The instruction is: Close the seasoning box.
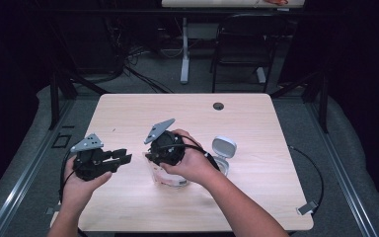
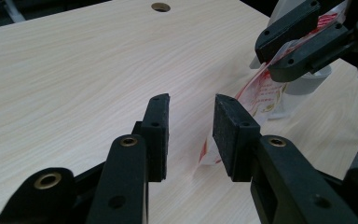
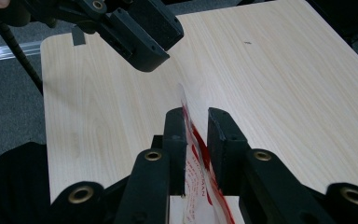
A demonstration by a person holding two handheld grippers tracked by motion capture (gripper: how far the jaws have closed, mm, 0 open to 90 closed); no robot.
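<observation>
bag: a clear plastic bag (image 1: 170, 177) with red print stands near the middle of the table (image 1: 256, 128), under the right hand; beside it, toward the right edge, sits a small clear tub (image 1: 222, 165) with its grey lid (image 1: 224, 146) tipped up
right gripper: the right gripper (image 3: 196, 122) points down onto the bag's top edge; its jaws are close together with the thin film and its red print between them, a sliver of gap on one side, so whether the pads truly pinch the film I cannot tell
left gripper: the left gripper (image 2: 191, 119) hovers to the left of the bag, jaws apart with nothing between them; the bag's lower corner lies just past its right pad
work in hand: by my reading, taking hold of the bag at two places, perhaps to pull its mouth open or lift it
done so far: the bag is upright and the right gripper is placed on its upper edge; the tub already has its lid up
left to do: the left gripper has not yet reached the bag, so the second hold is missing; whatever comes after, opening or filling, looks not yet begun
how far along: early, I judge, about a first hold of two
risk: the film is thin and slack, so it may slip from a loose pinch
</observation>
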